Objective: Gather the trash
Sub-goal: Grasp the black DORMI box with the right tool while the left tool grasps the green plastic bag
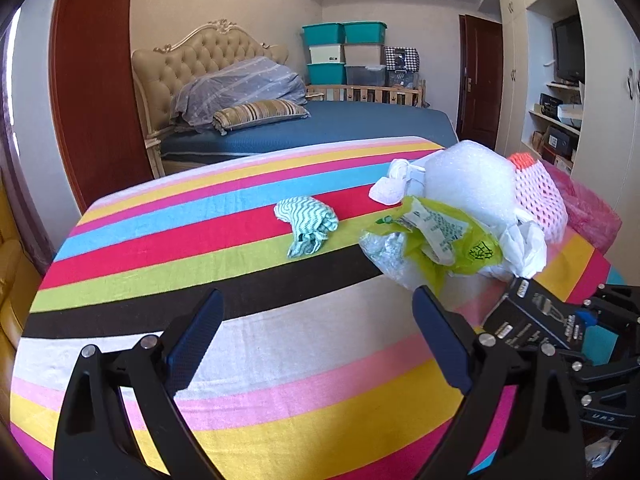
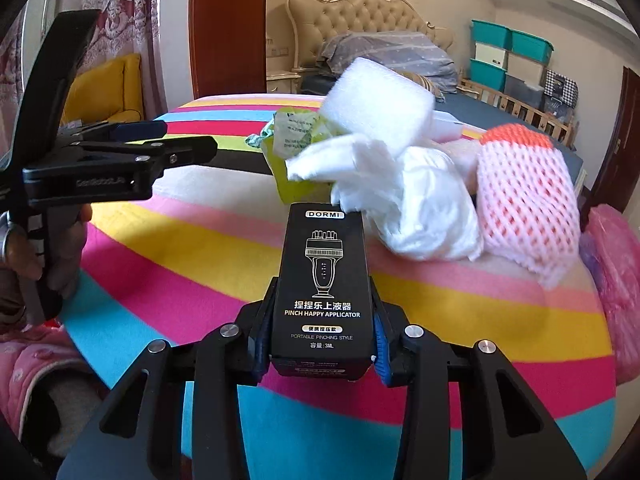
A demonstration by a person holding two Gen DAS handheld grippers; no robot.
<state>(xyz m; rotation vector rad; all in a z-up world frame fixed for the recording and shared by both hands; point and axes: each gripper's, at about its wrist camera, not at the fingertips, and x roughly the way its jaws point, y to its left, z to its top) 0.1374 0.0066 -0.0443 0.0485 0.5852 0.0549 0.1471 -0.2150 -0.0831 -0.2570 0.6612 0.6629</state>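
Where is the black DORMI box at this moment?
In the right wrist view the black DORMI box sits centre frame, clamped between the right gripper pads above the striped cloth, its far end touching the white crumpled wrapping.

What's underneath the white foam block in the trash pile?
The white foam block rests on a yellow-green wrapper and crumpled white plastic; anything deeper is covered.

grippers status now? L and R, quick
Left gripper: open, nothing between its fingers, above the striped cloth.
Right gripper: shut on the black box.
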